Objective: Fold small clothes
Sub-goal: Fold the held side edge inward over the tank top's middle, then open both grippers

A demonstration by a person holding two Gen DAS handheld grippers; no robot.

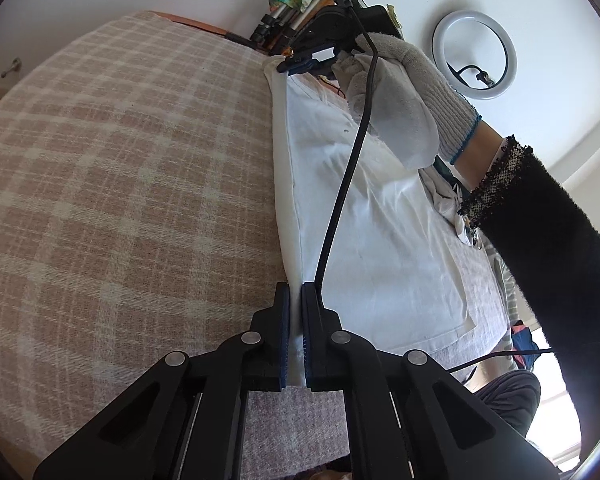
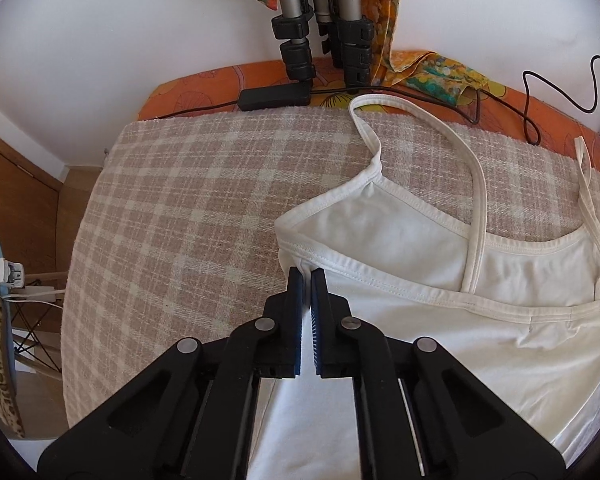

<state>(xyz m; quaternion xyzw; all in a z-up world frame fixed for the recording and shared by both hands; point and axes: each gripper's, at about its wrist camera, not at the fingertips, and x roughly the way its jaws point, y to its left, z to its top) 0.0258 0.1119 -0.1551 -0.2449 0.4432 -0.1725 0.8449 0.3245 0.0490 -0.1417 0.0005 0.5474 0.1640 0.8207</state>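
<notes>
Plaid cover: it fills the left of both views, and the bench surface you work on lies under it.
Your left claw: it is clenched on the white top, with the garment's long folded edge pinched between the blue pads.
White top: you have it lying flat on the plaid cover, right of centre, thin straps stretched toward the wall.
Your right claw: it is clenched on the hem at the top's left corner, near the armhole.
Your right hand: gloved, dark sleeve behind, it grips the far claw.
Tripod legs: against the wall, beyond the cover.
</notes>
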